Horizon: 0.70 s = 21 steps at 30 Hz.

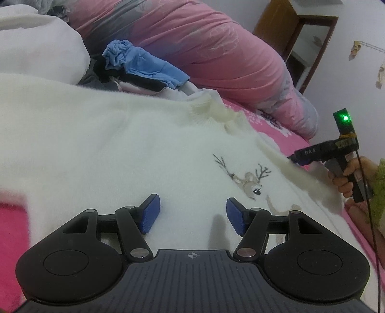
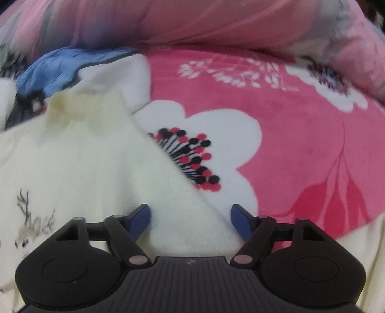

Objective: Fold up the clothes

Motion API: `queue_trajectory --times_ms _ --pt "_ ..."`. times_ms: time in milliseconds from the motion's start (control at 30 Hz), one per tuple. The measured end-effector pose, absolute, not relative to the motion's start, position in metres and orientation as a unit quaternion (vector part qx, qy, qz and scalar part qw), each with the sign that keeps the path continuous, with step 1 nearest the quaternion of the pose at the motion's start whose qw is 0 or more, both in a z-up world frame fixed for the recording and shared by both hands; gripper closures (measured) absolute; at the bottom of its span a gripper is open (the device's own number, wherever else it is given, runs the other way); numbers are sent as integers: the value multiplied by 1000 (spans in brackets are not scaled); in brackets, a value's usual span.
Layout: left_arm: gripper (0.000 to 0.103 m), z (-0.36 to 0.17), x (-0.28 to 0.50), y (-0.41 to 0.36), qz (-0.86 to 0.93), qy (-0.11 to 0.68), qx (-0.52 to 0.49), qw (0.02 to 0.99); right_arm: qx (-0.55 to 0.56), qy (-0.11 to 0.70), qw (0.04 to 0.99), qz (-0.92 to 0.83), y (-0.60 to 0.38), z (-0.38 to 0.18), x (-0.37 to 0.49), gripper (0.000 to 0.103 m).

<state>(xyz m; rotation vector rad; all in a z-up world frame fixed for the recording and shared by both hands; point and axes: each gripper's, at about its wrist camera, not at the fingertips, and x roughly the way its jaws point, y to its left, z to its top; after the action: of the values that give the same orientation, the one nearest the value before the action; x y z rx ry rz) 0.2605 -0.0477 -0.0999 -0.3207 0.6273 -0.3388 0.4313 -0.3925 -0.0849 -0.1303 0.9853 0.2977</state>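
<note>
From the left wrist view, the left tool [image 1: 191, 214] hangs just above a fluffy white sweater [image 1: 108, 149], its blue pads [image 1: 150, 213] spread wide with nothing between them. The sweater lies spread across the bed, covering most of the pink floral blanket [image 1: 284, 134]. An embroidered reindeer [image 1: 250, 181] shows on its chest, just beyond the right pad, and the ribbed collar [image 1: 216, 108] sits farther off toward the bedding. Behind the collar is a heap of other clothes with a crumpled blue garment [image 1: 142, 62] on top, and beyond that a rolled pink quilt [image 1: 204, 45]. At the far right, the right tool [image 1: 297, 160] is seen from the side, a green light on its top, held in the person's right hand [image 1: 346, 178]. Its tip meets the sweater's raised, blurred edge, but from here I cannot tell how its fingers stand.

From the right wrist view, the right tool [image 2: 190, 222] has its jaws wide apart, and the sweater's [image 2: 84, 168] slanting edge runs in between the blue pads [image 2: 139, 221]. Nothing is pinched. The collar [image 2: 81, 106] is up to the left, the reindeer [image 2: 31, 224] lower left. To the right, the blanket [image 2: 300, 144] shows a big white flower, with the quilt [image 2: 216, 19] bunched along the back and the blue garment [image 2: 55, 69] at upper left.
</note>
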Motion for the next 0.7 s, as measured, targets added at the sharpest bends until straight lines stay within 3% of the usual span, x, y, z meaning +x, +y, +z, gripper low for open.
queue_trajectory --times_ms 67,100,300,400,467,533,700 --pt "42 -99 260 -47 -165 303 -158 925 -73 458 877 127 -389 -82 426 82" --pt "42 -99 259 -47 -164 302 -157 926 -93 445 883 115 -383 -78 422 90" --pt "43 -97 257 -50 -156 298 -145 930 -199 366 908 51 -357 -69 414 92" --pt "42 -98 258 -51 -155 300 -141 931 -247 370 895 30 -354 -103 427 84" --pt "43 -98 258 -51 -155 300 -141 931 -242 346 906 2 -360 -113 431 52" --pt "42 -98 259 -50 -156 300 -142 930 -174 345 922 -14 -380 -103 435 40" --pt "42 -99 258 -49 -157 300 -144 930 -5 321 947 -21 -433 -59 422 44"
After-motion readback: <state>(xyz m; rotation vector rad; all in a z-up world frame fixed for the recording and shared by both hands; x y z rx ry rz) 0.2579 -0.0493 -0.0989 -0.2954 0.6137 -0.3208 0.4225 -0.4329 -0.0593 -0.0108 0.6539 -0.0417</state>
